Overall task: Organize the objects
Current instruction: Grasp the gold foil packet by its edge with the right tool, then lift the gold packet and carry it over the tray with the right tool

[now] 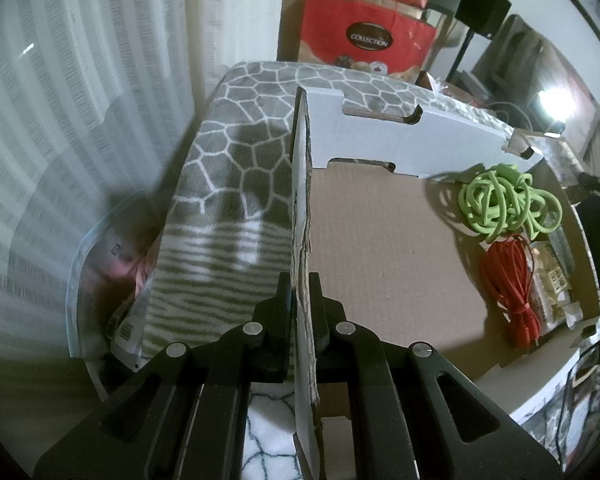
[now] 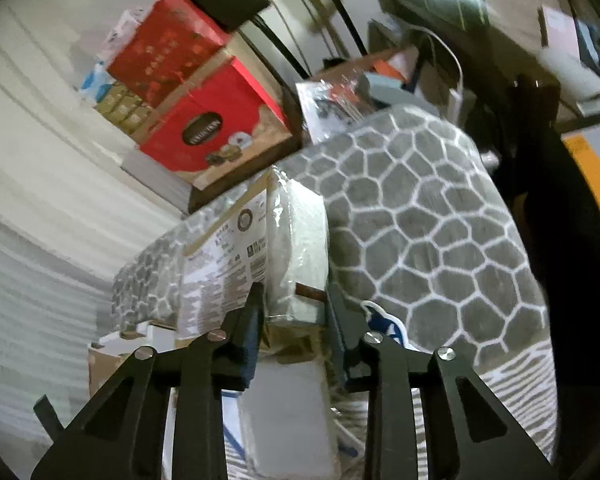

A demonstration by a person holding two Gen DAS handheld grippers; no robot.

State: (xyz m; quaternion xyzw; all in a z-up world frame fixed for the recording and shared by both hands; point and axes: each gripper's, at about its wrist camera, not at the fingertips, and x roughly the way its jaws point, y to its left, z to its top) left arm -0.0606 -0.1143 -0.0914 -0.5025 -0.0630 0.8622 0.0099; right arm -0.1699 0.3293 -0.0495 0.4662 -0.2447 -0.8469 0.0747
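Observation:
My left gripper (image 1: 299,280) is shut on the left wall (image 1: 300,184) of an open cardboard box (image 1: 384,240). Inside the box, at its right side, lie a green rope bundle (image 1: 508,204), a red cord bundle (image 1: 512,280) and a clear snack packet (image 1: 556,280). My right gripper (image 2: 294,294) is shut on a white plastic-wrapped package (image 2: 288,240) with a printed label, held up above the blanket. The box corner shows at lower left in the right wrist view (image 2: 108,356).
The box rests on a grey blanket with a white cell pattern (image 1: 240,152) (image 2: 428,232). A clear plastic bin (image 1: 96,280) stands at the left by a white curtain (image 1: 60,120). Red gift boxes (image 1: 364,40) (image 2: 204,128) are stacked behind. Cluttered shelves lie at the right.

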